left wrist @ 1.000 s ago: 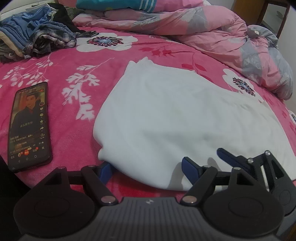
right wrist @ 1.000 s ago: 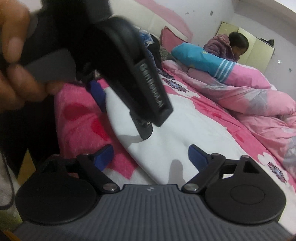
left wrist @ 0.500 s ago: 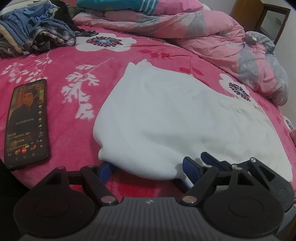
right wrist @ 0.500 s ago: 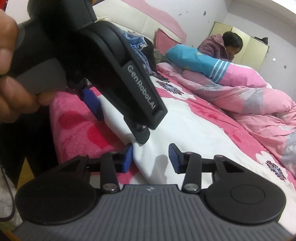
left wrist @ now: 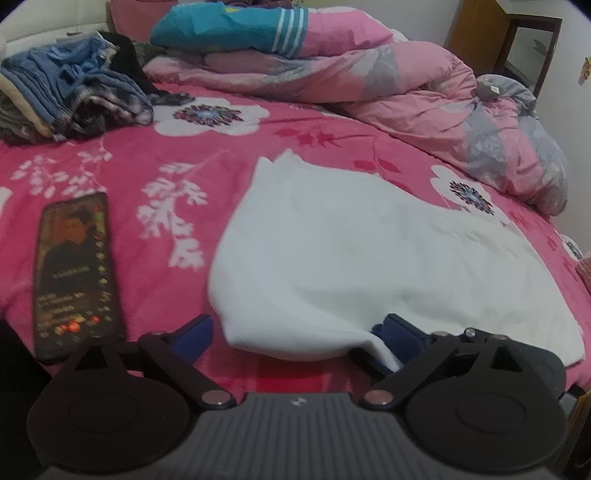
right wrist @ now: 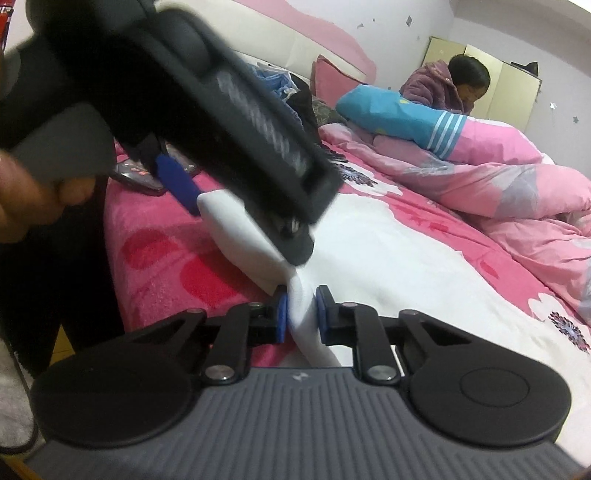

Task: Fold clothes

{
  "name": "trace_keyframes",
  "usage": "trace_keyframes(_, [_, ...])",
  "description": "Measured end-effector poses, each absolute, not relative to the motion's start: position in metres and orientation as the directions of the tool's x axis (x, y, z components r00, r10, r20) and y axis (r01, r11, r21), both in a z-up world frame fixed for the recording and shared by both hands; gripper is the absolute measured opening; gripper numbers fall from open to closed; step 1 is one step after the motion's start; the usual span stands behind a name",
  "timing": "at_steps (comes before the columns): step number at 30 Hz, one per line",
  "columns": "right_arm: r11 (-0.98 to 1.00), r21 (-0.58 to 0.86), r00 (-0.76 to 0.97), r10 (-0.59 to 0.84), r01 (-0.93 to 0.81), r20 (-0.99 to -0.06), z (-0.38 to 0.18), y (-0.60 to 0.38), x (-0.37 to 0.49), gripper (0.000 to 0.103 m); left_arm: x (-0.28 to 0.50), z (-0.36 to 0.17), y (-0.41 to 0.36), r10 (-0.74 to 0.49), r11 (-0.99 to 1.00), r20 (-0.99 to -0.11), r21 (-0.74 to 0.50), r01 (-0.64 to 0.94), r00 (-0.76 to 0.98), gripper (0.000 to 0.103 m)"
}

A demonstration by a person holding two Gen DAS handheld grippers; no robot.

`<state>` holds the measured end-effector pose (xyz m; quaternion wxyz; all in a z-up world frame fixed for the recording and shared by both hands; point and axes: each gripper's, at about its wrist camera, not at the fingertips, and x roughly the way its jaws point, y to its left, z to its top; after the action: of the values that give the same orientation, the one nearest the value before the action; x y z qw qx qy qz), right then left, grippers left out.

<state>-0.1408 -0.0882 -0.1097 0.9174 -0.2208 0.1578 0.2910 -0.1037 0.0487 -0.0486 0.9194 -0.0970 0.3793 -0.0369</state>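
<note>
Only my left view shows the phone; my right gripper, jaws just closing, pinches the white garment; left gripper spread wide

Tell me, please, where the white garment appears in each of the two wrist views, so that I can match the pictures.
Left wrist view: the white garment fills the centre and lower right, its near edge between the wide-open left gripper fingers.
Right wrist view: it runs from bottom centre to the right, a fold pinched in the right gripper.
Shared landmark: the blue pillow with white stripes on the pink quilt.
</note>
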Motion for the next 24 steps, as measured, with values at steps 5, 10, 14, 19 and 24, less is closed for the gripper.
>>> trace_keyframes(5, [0.73,-0.317,0.781,0.469,-0.605,-0.413,-0.111,-0.087,-0.14,0.017,-0.099,-0.041,0.053,-0.071,0.987,-0.705,-0.15,-0.051,0.705,0.103])
trace_keyframes(10, [0.713,-0.333,0.777,0.488,-0.618,-0.397,-0.109,-0.081,-0.138,0.018,-0.088,-0.031,0.056,0.009,0.992,-0.736,-0.08,-0.101,0.677,0.103])
trace_keyframes(14, [0.684,-0.364,0.771,0.512,-0.632,-0.378,-0.108,-0.072,-0.136,0.019,-0.079,-0.027,0.058,0.083,0.988,-0.755,-0.021,-0.151,0.65,0.103])
trace_keyframes(19, [0.695,-0.341,0.769,0.518,-0.633,-0.373,-0.105,-0.068,-0.13,0.015,-0.073,-0.025,0.057,0.152,0.982,-0.758,0.042,-0.185,0.635,0.103])
trace_keyframes(24, [0.726,-0.256,0.758,0.533,-0.638,-0.377,-0.103,-0.075,-0.122,0.012,-0.07,-0.026,0.056,0.181,0.977,-0.766,0.066,-0.205,0.617,0.103])
